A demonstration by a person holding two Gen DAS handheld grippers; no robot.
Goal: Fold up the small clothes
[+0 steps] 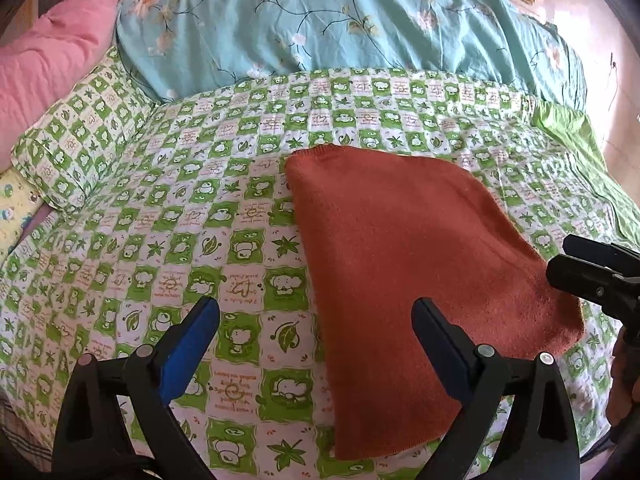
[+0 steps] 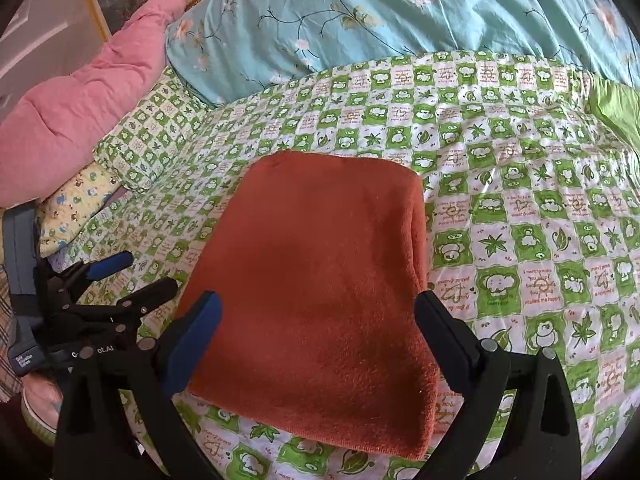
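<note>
1. As far as the fold goes, the rust-orange knitted garment (image 2: 316,292) already lies doubled into a compact rectangle, so the work looks largely done; at most one more fold or a smoothing seems left, though how many layers are stacked cannot be told.
2. Its surface is fuzzy and mostly flat, with a rounded folded edge along its right side and a knitted hem showing at the far corner in the left wrist view.
3. It rests on the green-and-white checked bedsheet (image 2: 520,208), near the front edge of the bed.
4. Directly over it, the right gripper (image 2: 318,320) hangs with jaws spread wide, grasping nothing.
5. Just beside its left edge, the left gripper (image 1: 316,328) is likewise released and empty.
6. Behind lie a turquoise floral quilt (image 1: 340,20) and a pink pillow (image 1: 52,52).
</note>
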